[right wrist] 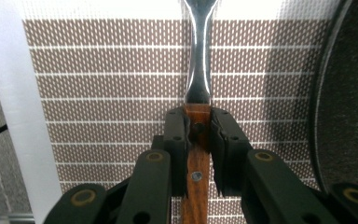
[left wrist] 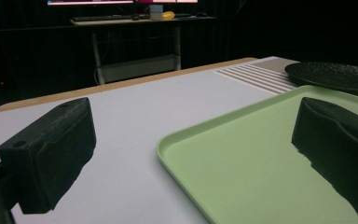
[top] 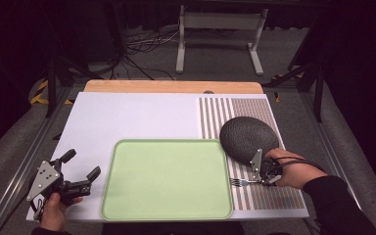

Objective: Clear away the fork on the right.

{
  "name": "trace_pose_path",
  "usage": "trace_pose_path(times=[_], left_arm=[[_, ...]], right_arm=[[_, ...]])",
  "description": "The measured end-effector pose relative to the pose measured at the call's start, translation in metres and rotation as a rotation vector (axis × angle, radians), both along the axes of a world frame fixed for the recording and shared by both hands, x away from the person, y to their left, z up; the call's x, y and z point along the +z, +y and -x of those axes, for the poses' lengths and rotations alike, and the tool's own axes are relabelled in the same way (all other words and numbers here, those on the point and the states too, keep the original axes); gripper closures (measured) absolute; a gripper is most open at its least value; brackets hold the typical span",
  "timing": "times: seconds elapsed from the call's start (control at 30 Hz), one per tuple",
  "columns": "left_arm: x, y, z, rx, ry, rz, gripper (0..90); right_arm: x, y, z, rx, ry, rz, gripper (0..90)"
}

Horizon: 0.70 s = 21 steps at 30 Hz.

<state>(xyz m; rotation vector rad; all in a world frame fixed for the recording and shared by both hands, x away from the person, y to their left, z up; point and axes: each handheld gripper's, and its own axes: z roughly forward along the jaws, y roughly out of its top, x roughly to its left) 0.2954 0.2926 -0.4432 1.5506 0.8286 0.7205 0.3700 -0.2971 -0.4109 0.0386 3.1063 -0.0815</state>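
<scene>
black left gripper with a grey three-cornered plate; right gripper has brass-ringed screws, trailing black cable, dark sleeve.

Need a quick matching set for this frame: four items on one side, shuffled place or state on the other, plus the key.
Items
1. fork
2. tray
3. plate
4. left tongs

Places or states
A. dark, resting on the striped placemat, beyond the right tongs
B. open, holding nothing, left of the tray
C. light green, bare, in the middle of the table
D. clamped by its wooden handle in the right tongs, lying on the placemat

Pairs: 1-D, 2-C, 3-A, 4-B
</scene>
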Motion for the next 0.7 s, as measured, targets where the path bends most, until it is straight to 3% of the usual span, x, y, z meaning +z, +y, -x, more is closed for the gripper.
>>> trace_pose_path(times=[0.37, 0.7], left_arm=[[0.000, 0.000, 0.000, 0.000, 0.001, 0.000, 0.3], [0.000, 0.000, 0.000, 0.000, -0.002, 0.001, 0.4]], right_arm=[[0.025, 0.003, 0.002, -0.018, -0.030, -0.021, 77.9], [0.053, 0.018, -0.001, -0.001, -0.069, -0.024, 77.9]])
